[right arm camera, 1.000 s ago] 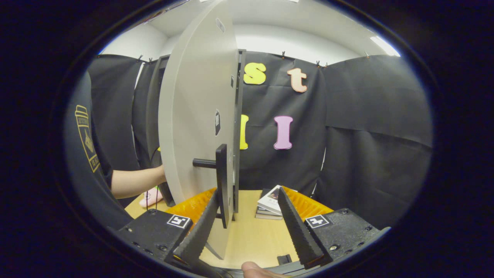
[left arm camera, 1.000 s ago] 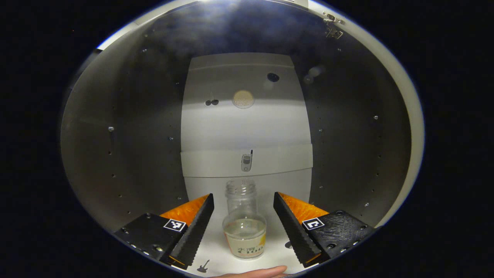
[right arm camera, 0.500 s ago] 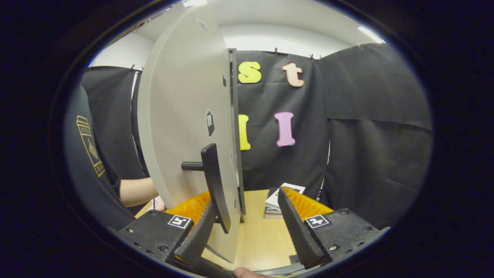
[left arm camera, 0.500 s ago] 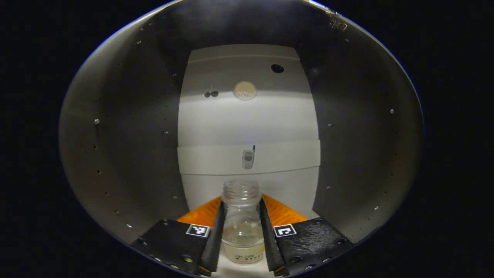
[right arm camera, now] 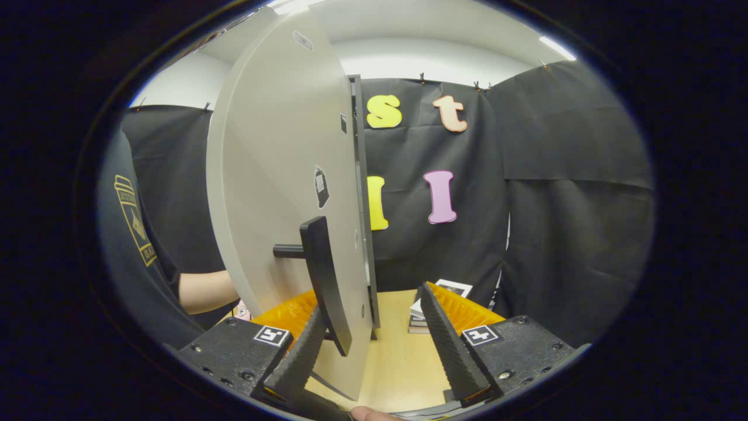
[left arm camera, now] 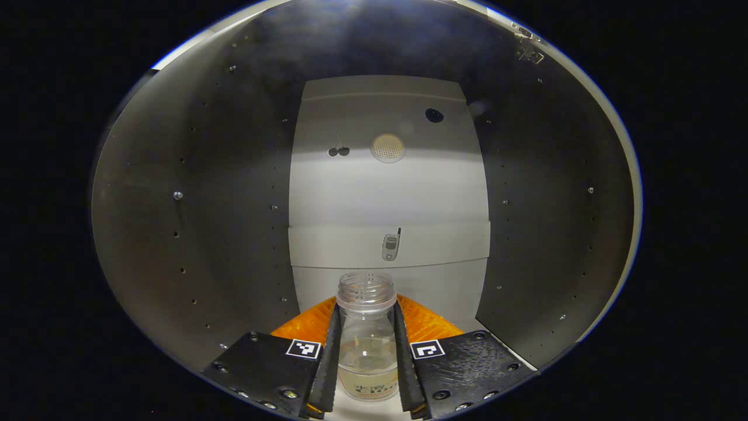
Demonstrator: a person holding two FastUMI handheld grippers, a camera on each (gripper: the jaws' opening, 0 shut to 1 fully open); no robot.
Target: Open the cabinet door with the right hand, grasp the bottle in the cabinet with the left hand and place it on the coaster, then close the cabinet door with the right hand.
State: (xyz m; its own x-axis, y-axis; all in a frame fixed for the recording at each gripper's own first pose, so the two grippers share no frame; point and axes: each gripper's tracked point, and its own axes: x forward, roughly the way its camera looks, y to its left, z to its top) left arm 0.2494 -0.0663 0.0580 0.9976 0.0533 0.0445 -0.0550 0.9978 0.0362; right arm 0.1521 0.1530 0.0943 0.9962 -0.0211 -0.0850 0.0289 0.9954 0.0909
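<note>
In the left gripper view a clear, capless bottle (left arm camera: 367,333) with a little liquid stands on the white floor of the cabinet (left arm camera: 385,193). My left gripper (left arm camera: 366,374) is shut on its body, both fingers (left arm camera: 328,362) pressing its sides. In the right gripper view the grey cabinet door (right arm camera: 280,193) stands swung open, edge-on, with its black bar handle (right arm camera: 324,280) sticking out. My right gripper (right arm camera: 374,351) is open around the door's lower edge, the handle just above its left finger (right arm camera: 301,356).
Dark side walls with rows of small holes close in on both sides of the bottle. A person's sleeve and forearm (right arm camera: 204,289) reach behind the door at the left. A stack of books (right arm camera: 429,304) lies on the wooden table (right arm camera: 397,362) past the door.
My left gripper went from open around the bottle to shut on it, then drew back slightly. The door swung a little further in the right gripper view.
</note>
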